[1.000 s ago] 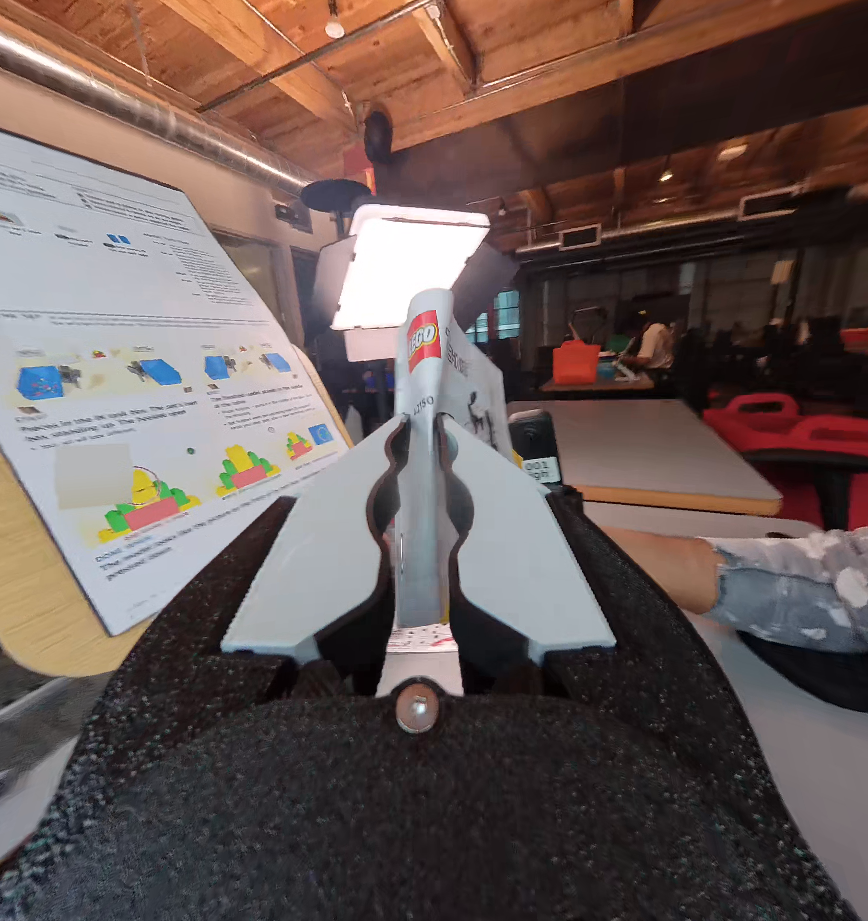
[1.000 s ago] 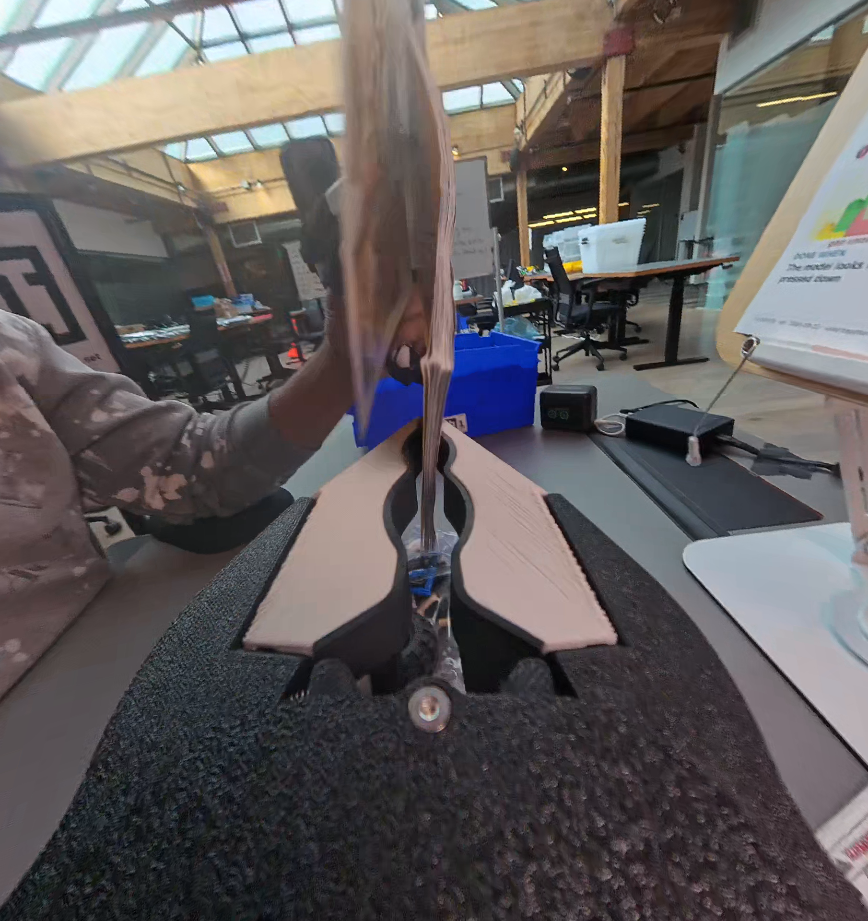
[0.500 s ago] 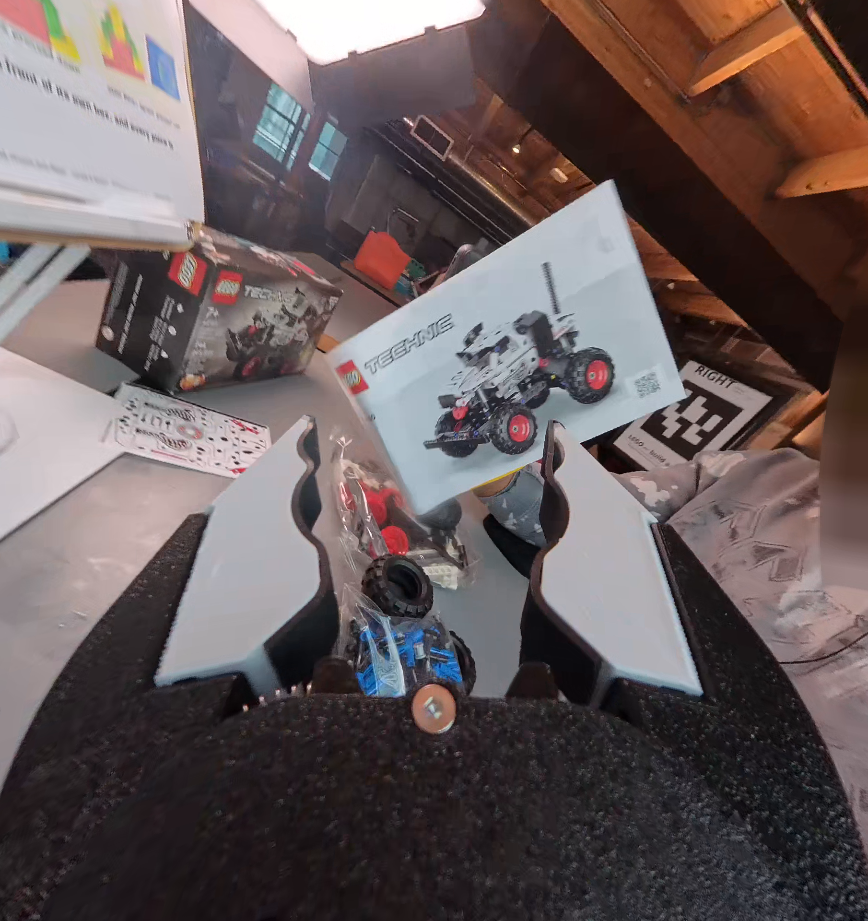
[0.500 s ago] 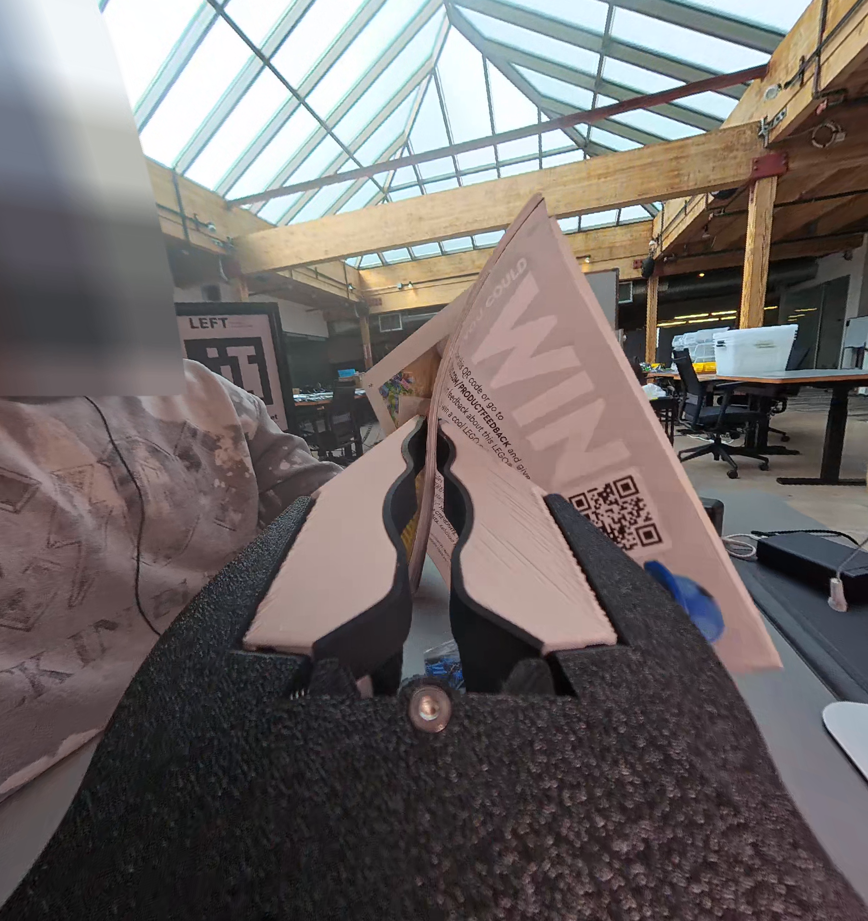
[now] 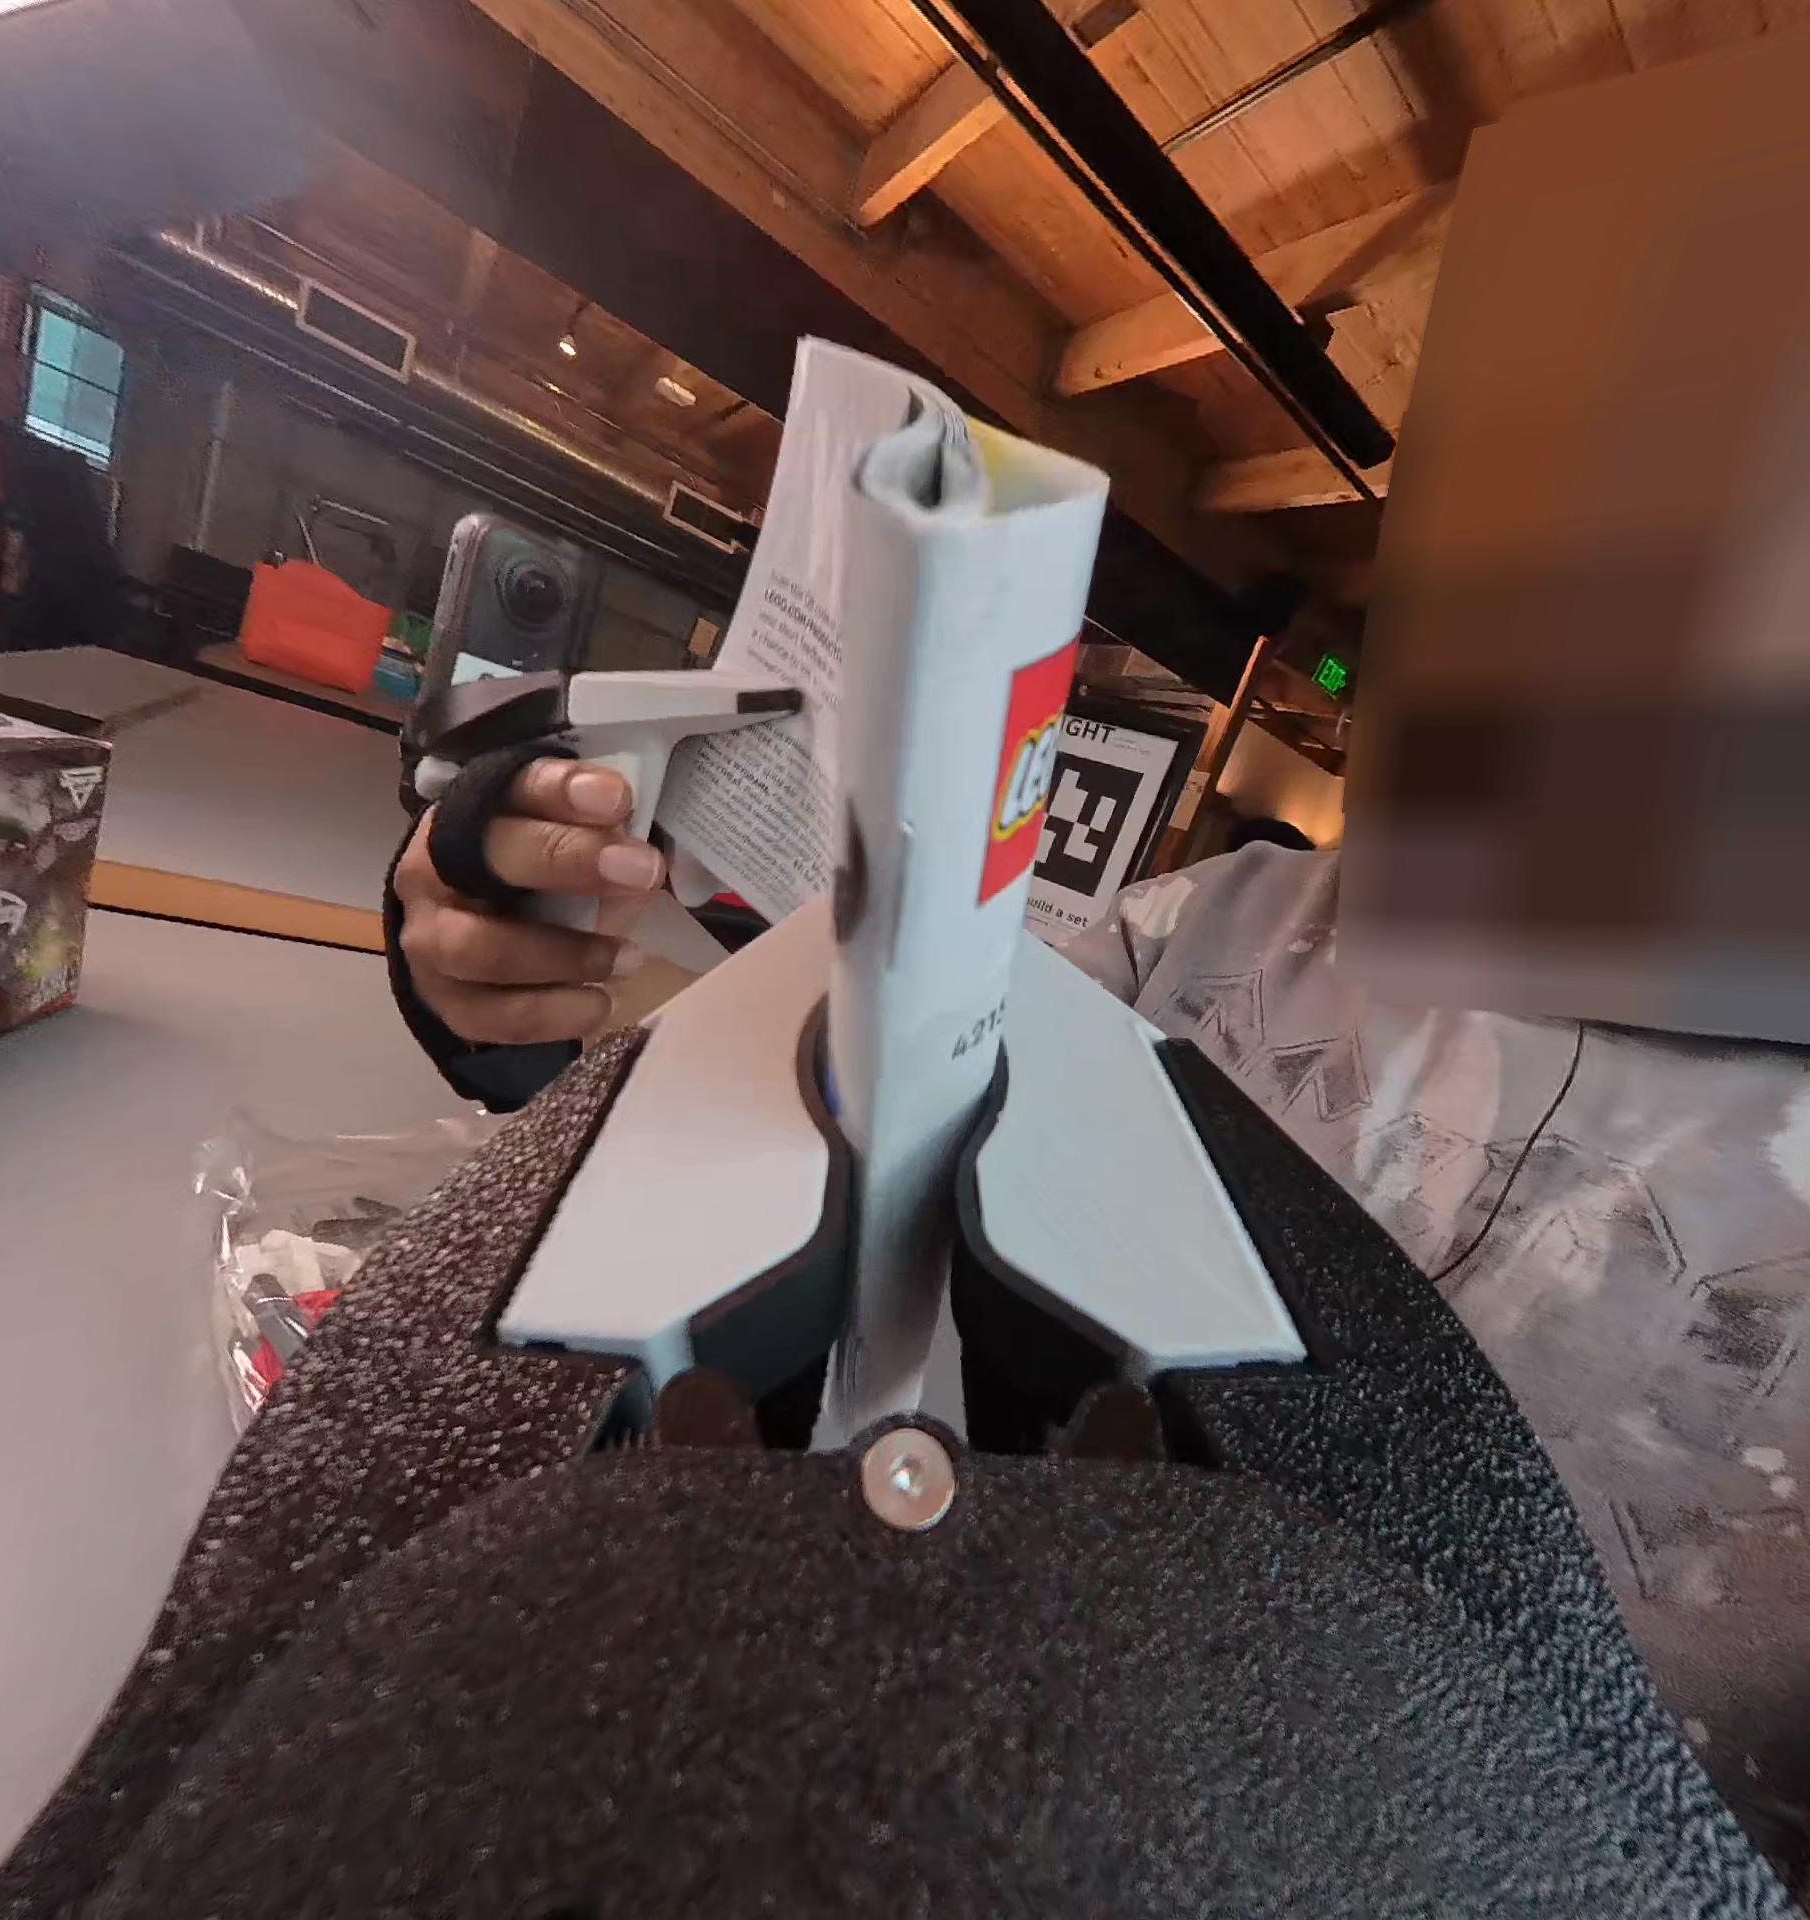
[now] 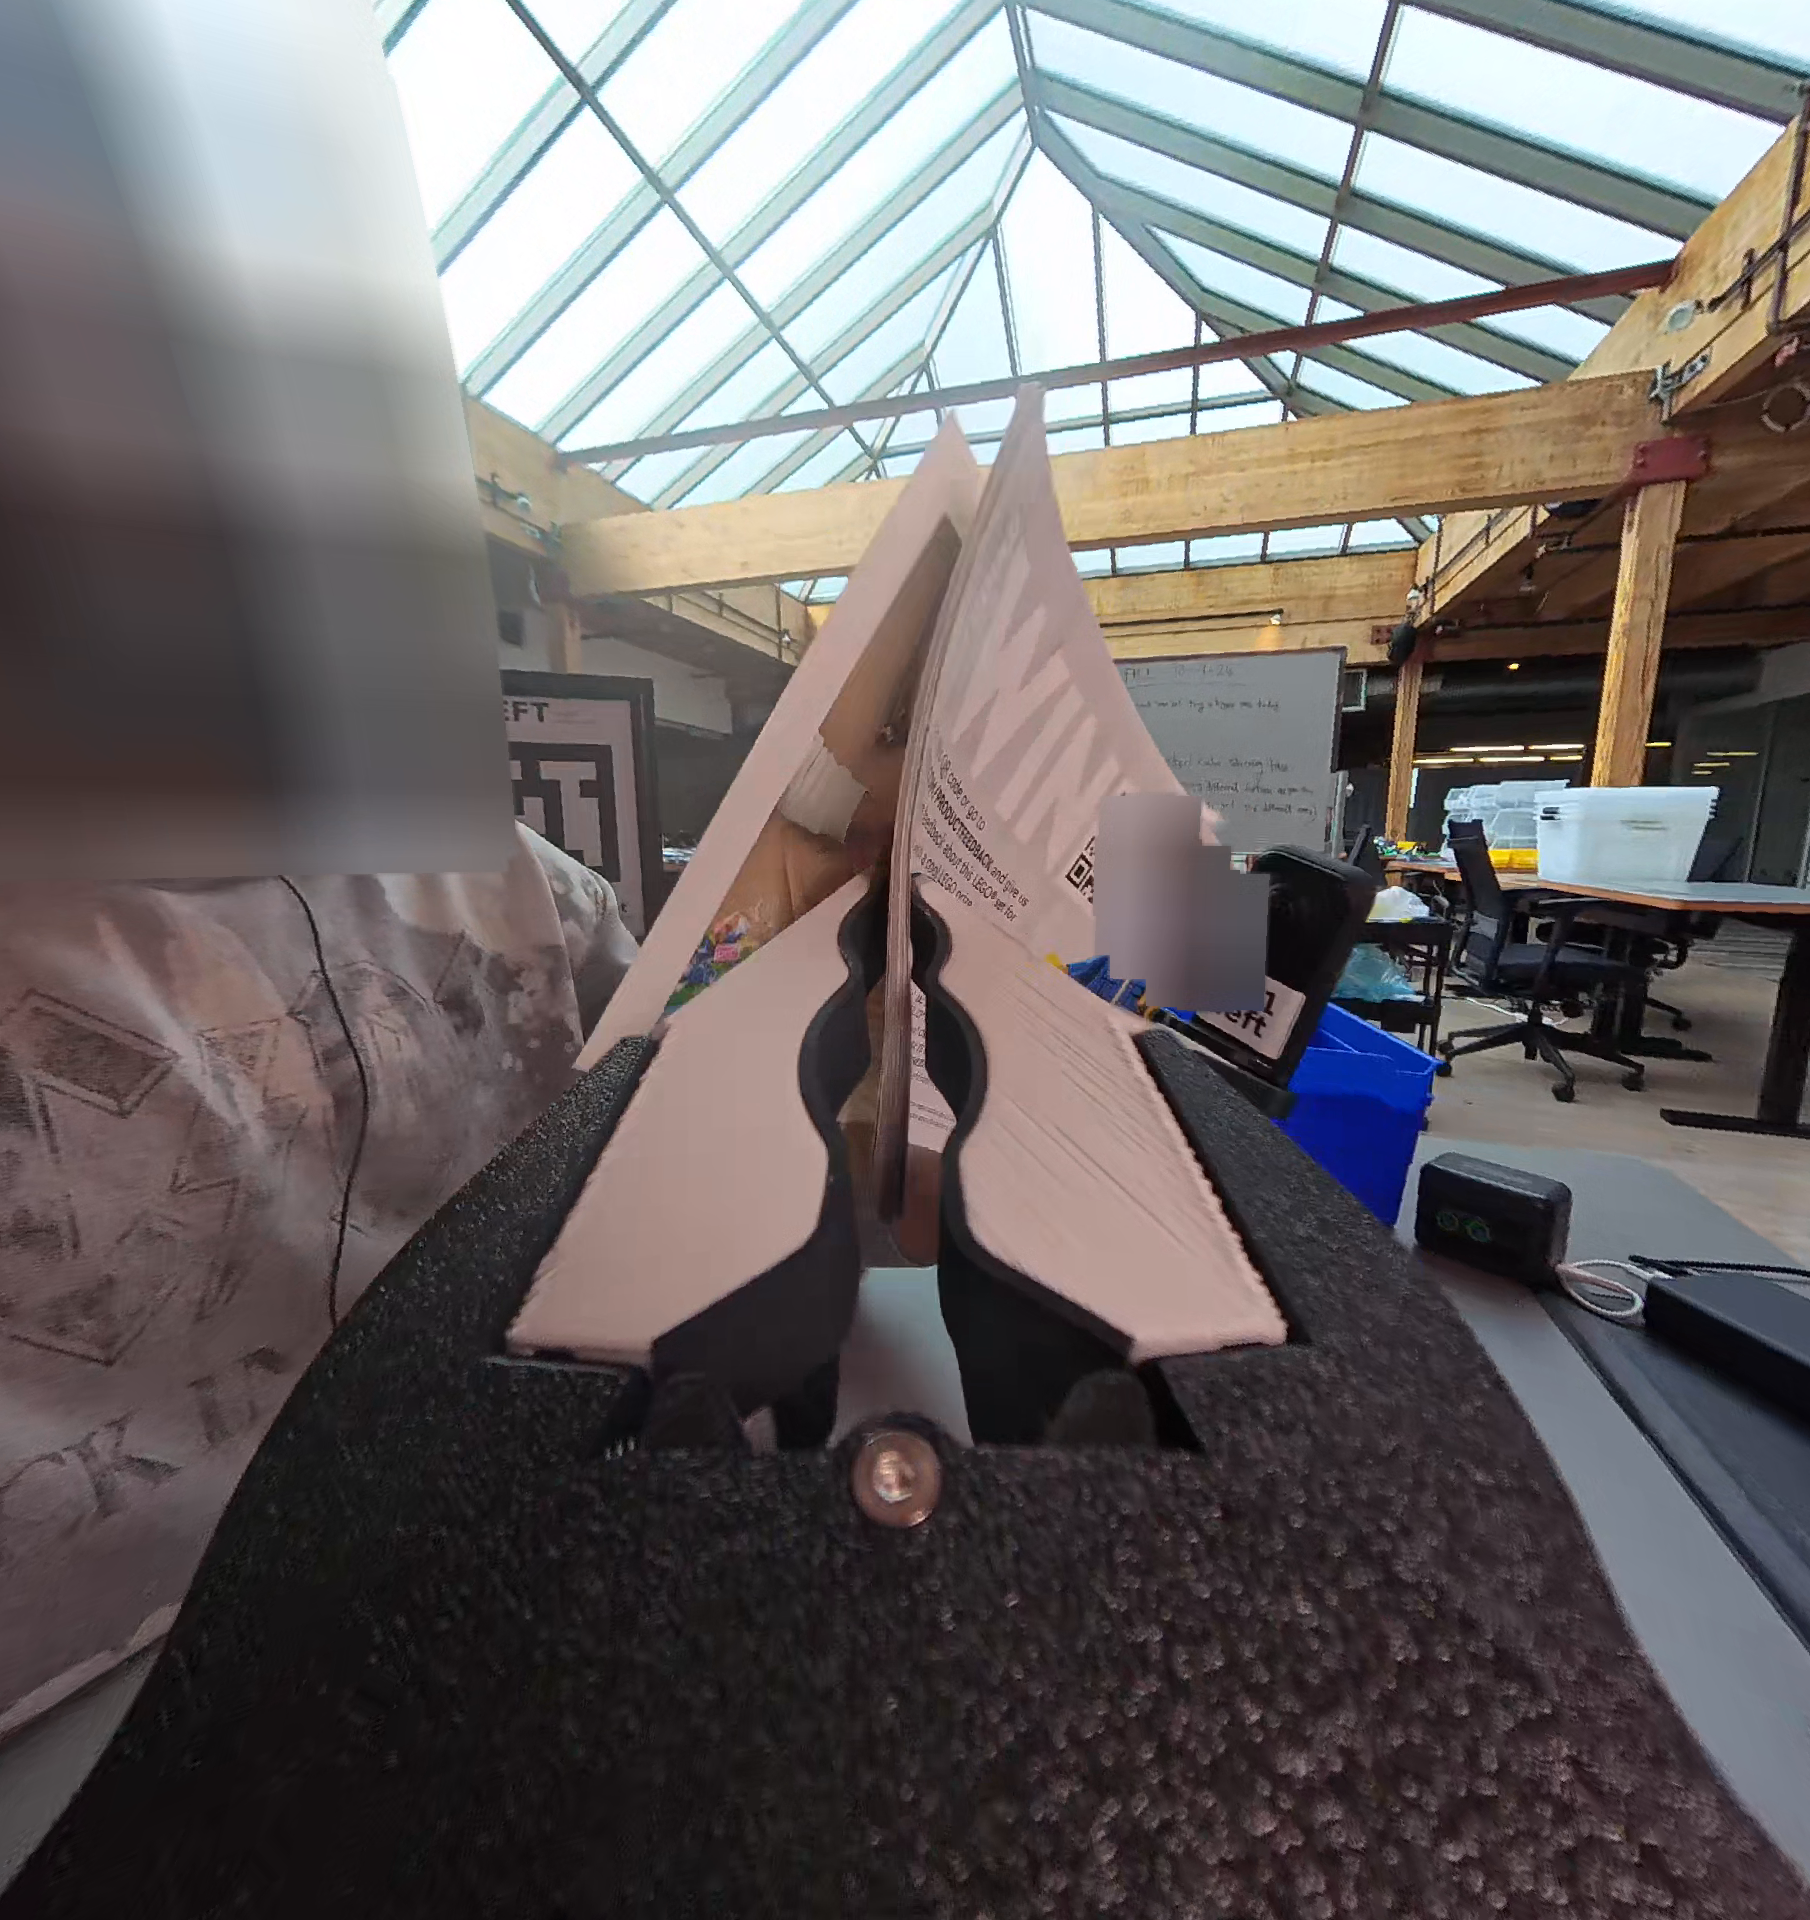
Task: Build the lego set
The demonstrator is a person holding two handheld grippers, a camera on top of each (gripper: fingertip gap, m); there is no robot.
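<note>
At the middle of both views, my left gripper point(image 5: 906, 1049) and right gripper point(image 6: 896, 914) pinch one thin, bent paper booklet point(image 5: 968, 727).

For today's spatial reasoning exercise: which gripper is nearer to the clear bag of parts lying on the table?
Left, as far as the views show. The left gripper, shut on the booklet, is raised just right of the bag. The right gripper holds the booklet's far edge, higher and farther from the bag.
</note>
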